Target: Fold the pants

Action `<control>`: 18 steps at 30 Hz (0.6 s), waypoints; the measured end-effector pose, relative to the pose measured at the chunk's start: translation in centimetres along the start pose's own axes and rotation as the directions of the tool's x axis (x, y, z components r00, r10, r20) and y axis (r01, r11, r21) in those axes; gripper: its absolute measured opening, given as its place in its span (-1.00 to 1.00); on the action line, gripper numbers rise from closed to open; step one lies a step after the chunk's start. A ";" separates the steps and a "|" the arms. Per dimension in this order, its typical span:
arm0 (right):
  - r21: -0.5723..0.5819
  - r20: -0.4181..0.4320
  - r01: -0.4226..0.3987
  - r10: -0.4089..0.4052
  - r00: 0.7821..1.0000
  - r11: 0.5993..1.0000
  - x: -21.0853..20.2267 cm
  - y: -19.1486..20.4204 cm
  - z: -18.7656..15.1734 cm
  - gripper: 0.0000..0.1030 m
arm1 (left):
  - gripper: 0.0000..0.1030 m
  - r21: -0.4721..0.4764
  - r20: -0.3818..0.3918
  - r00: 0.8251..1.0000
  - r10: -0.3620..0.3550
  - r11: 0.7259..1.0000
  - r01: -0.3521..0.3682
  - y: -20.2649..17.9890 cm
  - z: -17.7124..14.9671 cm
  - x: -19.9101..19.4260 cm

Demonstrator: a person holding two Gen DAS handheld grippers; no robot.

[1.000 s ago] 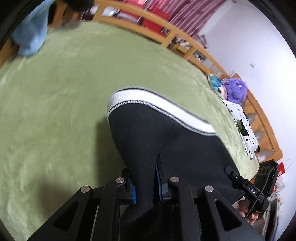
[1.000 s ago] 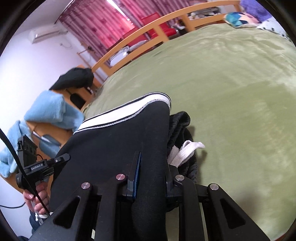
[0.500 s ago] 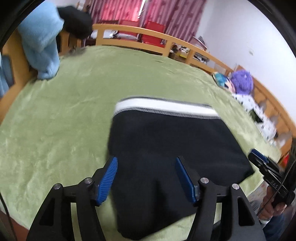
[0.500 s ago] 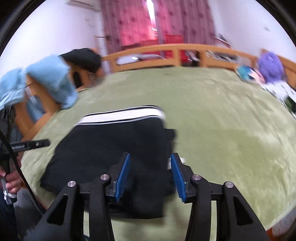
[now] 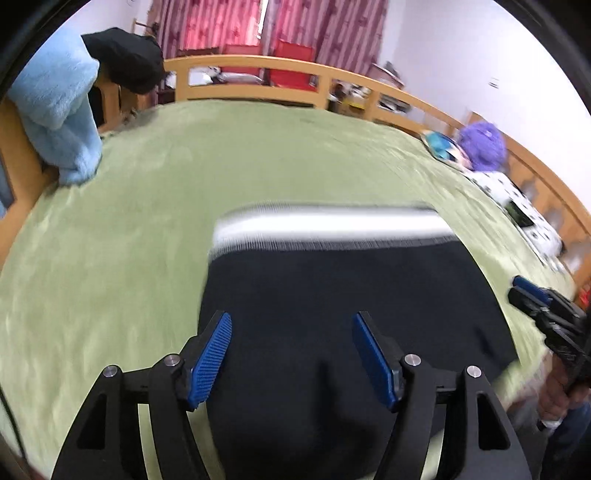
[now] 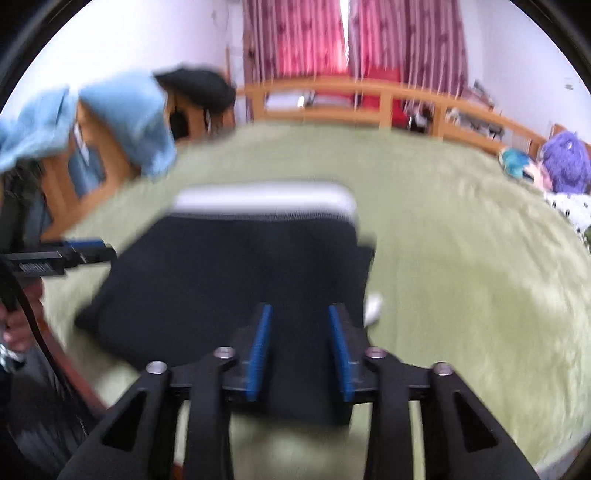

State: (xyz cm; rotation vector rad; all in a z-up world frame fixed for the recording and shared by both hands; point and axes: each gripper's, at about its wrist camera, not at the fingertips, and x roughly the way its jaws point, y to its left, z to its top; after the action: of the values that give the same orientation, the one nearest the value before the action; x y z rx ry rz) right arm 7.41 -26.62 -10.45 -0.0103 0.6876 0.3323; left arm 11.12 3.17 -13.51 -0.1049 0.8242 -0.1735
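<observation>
Two grippers are mine, one in each hand, and both stand with jaws spread and nothing between the pads. My left gripper (image 5: 291, 354) hangs over the near part of the folded black fabric pants with a white ribbed waistband (image 5: 332, 295); its blue ribbed pads (image 5: 210, 356) are wide apart. The pants lie flat on the green plush blanket (image 5: 129, 229), near its front edge, with the waistband on the far side. A light blue fluffy garment (image 5: 55, 114) hangs over the wooden bed rail (image 5: 258, 66) at far left, with a black garment (image 5: 125, 62) beside it. Red patterned curtains (image 5: 266, 22) hang behind the rail.

My right gripper (image 6: 301, 343) hangs over the near right corner of the pants (image 6: 229, 273), its pads less widely parted. A white drawstring end (image 6: 373, 308) shows at the right edge of the pants. A purple fuzzy plush toy (image 6: 565, 160) rests at far right. Both views are blurred.
</observation>
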 end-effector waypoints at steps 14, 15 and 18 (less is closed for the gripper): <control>0.001 -0.150 0.053 -0.053 0.987 0.999 12.7 -2.1 2.7 -0.41 | 0.33 -0.094 -0.147 0.987 0.067 0.992 -0.082 1.9 3.6 10.4; 0.005 -0.158 0.064 -0.062 0.985 0.998 12.6 -1.9 2.9 -0.41 | 0.32 -0.097 -0.156 0.985 0.079 0.991 -0.095 1.9 3.4 9.9; 0.051 -0.159 0.125 -0.116 0.981 0.991 10.6 -1.7 3.2 -0.26 | 0.29 -0.147 -0.155 0.987 0.051 0.986 -0.075 1.8 2.5 7.0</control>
State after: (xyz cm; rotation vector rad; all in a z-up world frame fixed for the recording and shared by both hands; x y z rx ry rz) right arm 17.54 -24.74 -14.76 -0.0202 0.8477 0.1951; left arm 17.84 3.62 -17.11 -0.2115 0.9904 -0.0584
